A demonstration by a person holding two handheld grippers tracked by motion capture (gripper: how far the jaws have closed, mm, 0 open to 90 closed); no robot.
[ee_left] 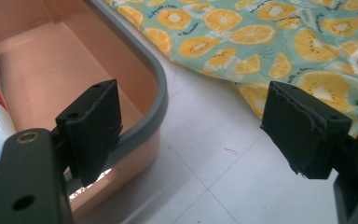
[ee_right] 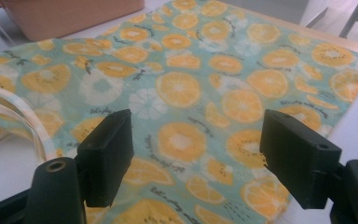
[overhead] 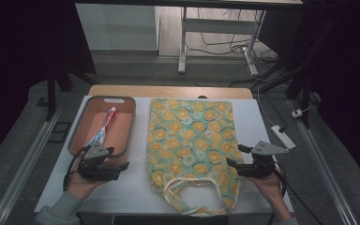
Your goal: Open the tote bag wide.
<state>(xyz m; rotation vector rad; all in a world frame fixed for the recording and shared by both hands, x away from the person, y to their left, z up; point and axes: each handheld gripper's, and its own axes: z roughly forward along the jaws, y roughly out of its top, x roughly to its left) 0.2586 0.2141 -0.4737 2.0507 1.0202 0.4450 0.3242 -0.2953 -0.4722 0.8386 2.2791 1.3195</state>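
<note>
A teal cloth bag (overhead: 192,140) printed with orange slices lies flat in the middle of the white table, its pale handles (overhead: 187,194) toward the front edge. A pink tray with a grey rim (overhead: 77,126) stands to its left and holds a red, white and blue toothpaste tube (overhead: 104,126). My left gripper (overhead: 122,164) is open at the tray's near right corner (ee_left: 161,100), with nothing between its jaws. My right gripper (overhead: 234,157) is open over the bag's right edge (ee_right: 186,140), jaws wide apart and holding nothing.
A wooden board (overhead: 168,91) edges the table's far side. A white power strip (overhead: 282,136) and cables lie on the floor at the right. Desk legs (overhead: 183,47) stand beyond the table. Bare white table (ee_left: 223,172) lies between tray and bag.
</note>
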